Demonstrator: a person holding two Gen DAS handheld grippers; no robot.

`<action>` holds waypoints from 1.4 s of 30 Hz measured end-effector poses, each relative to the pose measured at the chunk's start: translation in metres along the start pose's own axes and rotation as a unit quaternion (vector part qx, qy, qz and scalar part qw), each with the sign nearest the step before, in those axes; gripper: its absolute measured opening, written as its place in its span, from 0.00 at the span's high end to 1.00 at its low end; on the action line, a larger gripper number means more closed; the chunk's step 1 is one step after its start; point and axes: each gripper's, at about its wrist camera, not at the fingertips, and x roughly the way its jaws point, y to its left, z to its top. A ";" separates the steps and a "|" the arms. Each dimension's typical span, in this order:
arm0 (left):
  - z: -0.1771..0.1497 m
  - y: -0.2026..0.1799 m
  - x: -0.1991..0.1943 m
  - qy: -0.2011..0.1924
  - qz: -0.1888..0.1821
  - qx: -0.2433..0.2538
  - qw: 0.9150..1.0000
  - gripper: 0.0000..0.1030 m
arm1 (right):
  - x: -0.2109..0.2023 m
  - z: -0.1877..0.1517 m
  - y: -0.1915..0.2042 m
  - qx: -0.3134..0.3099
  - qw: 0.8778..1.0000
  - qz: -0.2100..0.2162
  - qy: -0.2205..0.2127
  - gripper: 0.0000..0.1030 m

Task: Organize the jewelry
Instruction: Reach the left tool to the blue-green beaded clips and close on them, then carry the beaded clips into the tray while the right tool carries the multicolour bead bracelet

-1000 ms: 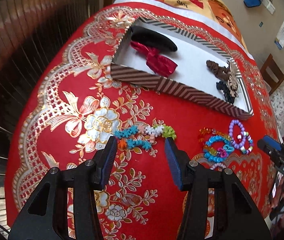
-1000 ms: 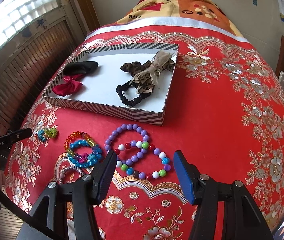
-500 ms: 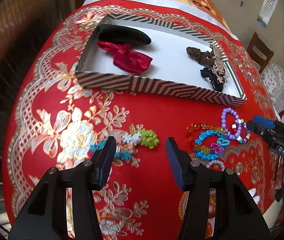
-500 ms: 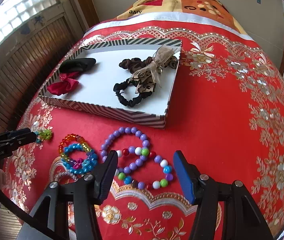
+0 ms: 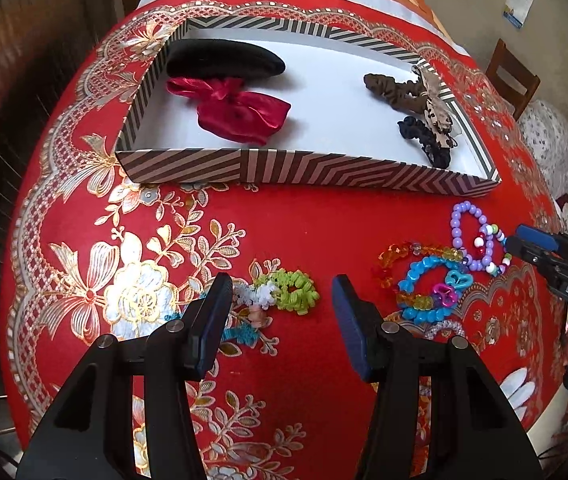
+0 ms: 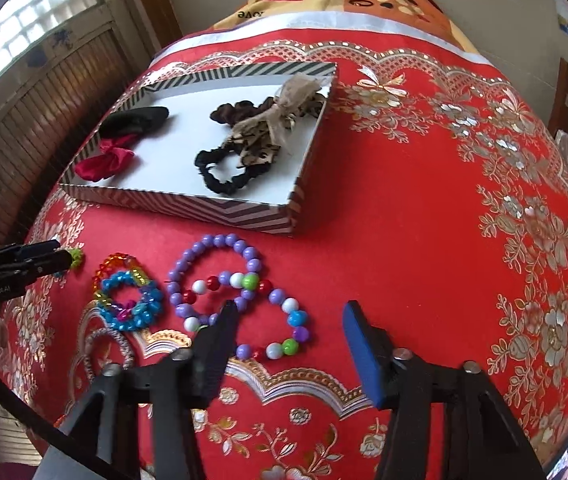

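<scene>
Left gripper (image 5: 280, 312) is spread wide w/ nothing in it, green hair tie (image 5: 294, 290) at 12 o'clock. Right gripper (image 6: 290, 338), jaws just been closing, isn't pinching yet; bead bracelet (image 6: 272, 312) lies between. Striped box (image 6: 220, 204) at 11 o'clock.

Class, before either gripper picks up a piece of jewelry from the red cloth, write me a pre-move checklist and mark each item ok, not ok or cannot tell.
1. Left gripper jaws open, nothing held: ok.
2. Green scrunchie lies just ahead of the left gripper, between its fingers: ok.
3. Right gripper not yet gripping; its jaws have just been closing, with the multicolour bead bracelet between them: ok.
4. Bracelet free of the purple bead bracelet: not ok, they overlap.
5. Striped box has bare floor left: ok.
6. Grippers clear of each other: ok.
</scene>
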 end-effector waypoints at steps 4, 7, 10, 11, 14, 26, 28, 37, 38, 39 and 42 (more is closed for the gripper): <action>-0.001 -0.002 0.003 0.001 0.002 0.012 1.000 0.51 | 0.006 -0.003 0.004 -0.018 1.000 -0.007 -0.003 0.64; -0.003 -0.004 0.003 -0.002 0.003 0.022 1.000 0.69 | 0.011 -0.008 0.009 -0.036 0.999 -0.020 -0.015 0.74; -0.004 -0.002 0.003 -0.004 0.001 0.024 1.000 0.85 | 0.011 -0.008 0.013 -0.052 0.998 -0.025 -0.024 0.90; -0.004 0.000 0.002 -0.005 -0.005 0.018 1.000 0.85 | 0.011 -0.008 0.013 -0.051 0.998 -0.021 -0.024 0.90; -0.005 0.006 -0.007 -0.009 -0.020 -0.005 1.000 0.89 | 0.000 -0.005 0.014 -0.051 0.998 -0.016 -0.038 0.90; 0.013 0.017 -0.078 -0.074 -0.035 -0.052 0.995 0.89 | -0.068 0.021 0.033 -0.067 0.990 0.033 -0.117 0.90; 0.019 0.015 -0.087 -0.085 -0.032 -0.052 0.995 0.89 | -0.077 0.026 0.037 -0.073 0.989 0.037 -0.126 0.90; 0.047 0.000 -0.118 -0.130 -0.015 -0.039 0.991 0.89 | -0.098 0.052 0.048 -0.092 0.982 0.051 -0.156 0.90; 0.050 -0.002 -0.118 -0.132 -0.014 -0.037 0.990 0.89 | -0.099 0.056 0.050 -0.094 0.982 0.052 -0.158 0.90; 0.054 -0.005 -0.119 -0.135 -0.013 -0.034 0.990 0.89 | -0.098 0.058 0.050 -0.095 0.981 0.052 -0.158 0.90; 0.066 -0.012 -0.117 -0.139 -0.010 -0.023 0.990 0.89 | -0.095 0.067 0.054 -0.100 0.981 0.051 -0.157 0.90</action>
